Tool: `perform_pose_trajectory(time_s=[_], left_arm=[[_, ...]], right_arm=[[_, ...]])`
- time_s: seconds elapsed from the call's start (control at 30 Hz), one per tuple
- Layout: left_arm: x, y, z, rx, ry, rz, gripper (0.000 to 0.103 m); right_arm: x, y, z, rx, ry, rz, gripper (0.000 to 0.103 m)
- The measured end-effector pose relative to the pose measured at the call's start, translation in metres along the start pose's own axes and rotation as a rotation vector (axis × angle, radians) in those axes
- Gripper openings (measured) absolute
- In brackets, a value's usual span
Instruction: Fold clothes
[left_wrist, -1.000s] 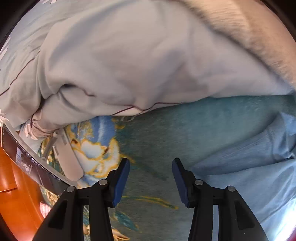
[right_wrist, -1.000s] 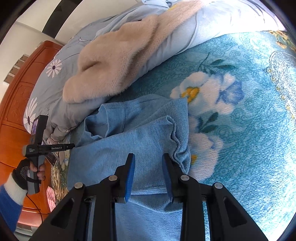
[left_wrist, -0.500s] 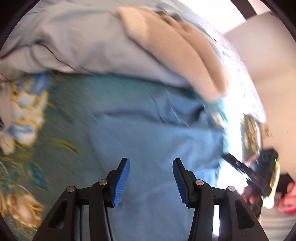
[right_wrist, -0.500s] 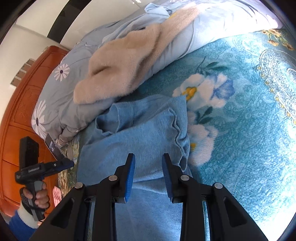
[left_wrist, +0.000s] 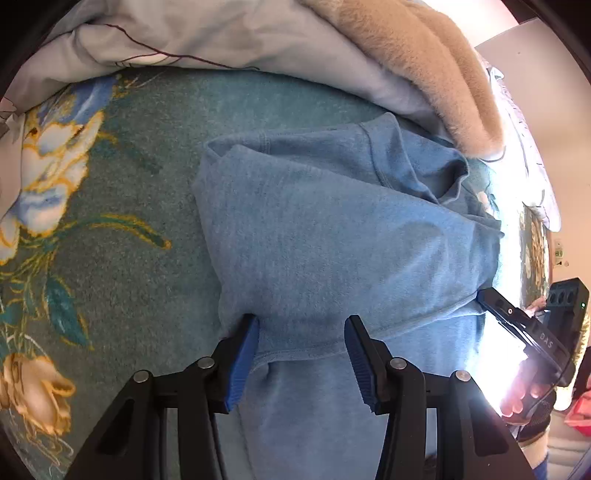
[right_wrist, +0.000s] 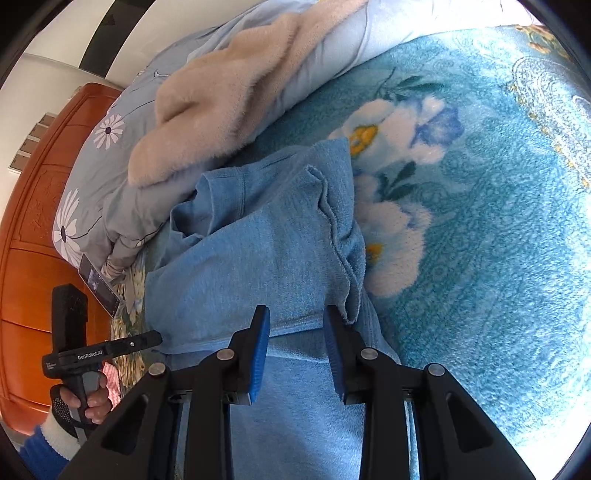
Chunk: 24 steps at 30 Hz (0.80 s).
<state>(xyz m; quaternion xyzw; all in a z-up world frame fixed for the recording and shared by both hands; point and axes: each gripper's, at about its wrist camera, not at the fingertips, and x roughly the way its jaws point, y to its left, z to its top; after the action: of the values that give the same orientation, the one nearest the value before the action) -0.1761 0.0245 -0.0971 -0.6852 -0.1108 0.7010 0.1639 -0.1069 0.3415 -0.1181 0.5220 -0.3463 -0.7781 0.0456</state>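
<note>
— Where is the garment right now?

— The blue sweater (left_wrist: 332, 236) lies on the bed, on the teal floral blanket (right_wrist: 498, 221), partly folded: one layer is turned over the body, with a hemmed edge running across just ahead of both my tools. Its upper end sits against the grey duvet (left_wrist: 221, 33) and the beige fleece (right_wrist: 229, 96) heaped on it

— And your tools?

— My left hand-held gripper (left_wrist: 300, 347) hovers low at the near left side of the folded layer, jaws spread wide, nothing between them. Its left finger is just beside the sweater's edge; I cannot tell if it touches. My right hand-held gripper (right_wrist: 295, 343) is released too, jaws parted a little less, poised over the hem near the rumpled right edge. Neither has any cloth

— So which step is this?

— I judge it is between folds: one fold is laid, and I am lining up for the next grasp

— What does that call for?

— I think each tool should drop onto the hem, pinch both layers together, then lift evenly so the fold carries toward the duvet end without skewing. The ruffled right edge may need smoothing first, or the fold will bunch
</note>
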Motion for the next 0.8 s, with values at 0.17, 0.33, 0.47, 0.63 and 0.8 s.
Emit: perform_pose_trajectory(time_s=[0.17,0.33,0.47,0.63,0.8], left_arm=[[-0.028,-0.011,-0.027,0.023,-0.043,-0.04,0.053],[-0.051,0.018,-0.073,-0.012,-0.039,-0.069,0.053],[-0.044,0.04,-0.12,-0.075,0.009,-0.085,0.053],[-0.032,0.051,-0.17,-0.109,0.052,-0.135,0.053],[-0.022,0.049,-0.201,-0.119,0.075,-0.192,0.055]], right_arm=[[-0.03,-0.002,-0.011,-0.001,-0.023,0.034,0.031],[-0.053,-0.023,-0.048,0.023,0.027,-0.006,0.031],[-0.064,-0.037,-0.084,-0.004,0.102,-0.049,0.031],[-0.068,-0.053,-0.121,-0.006,0.182,-0.08,0.031],[-0.076,-0.066,-0.141,0.044,0.189,-0.024,0.031]])
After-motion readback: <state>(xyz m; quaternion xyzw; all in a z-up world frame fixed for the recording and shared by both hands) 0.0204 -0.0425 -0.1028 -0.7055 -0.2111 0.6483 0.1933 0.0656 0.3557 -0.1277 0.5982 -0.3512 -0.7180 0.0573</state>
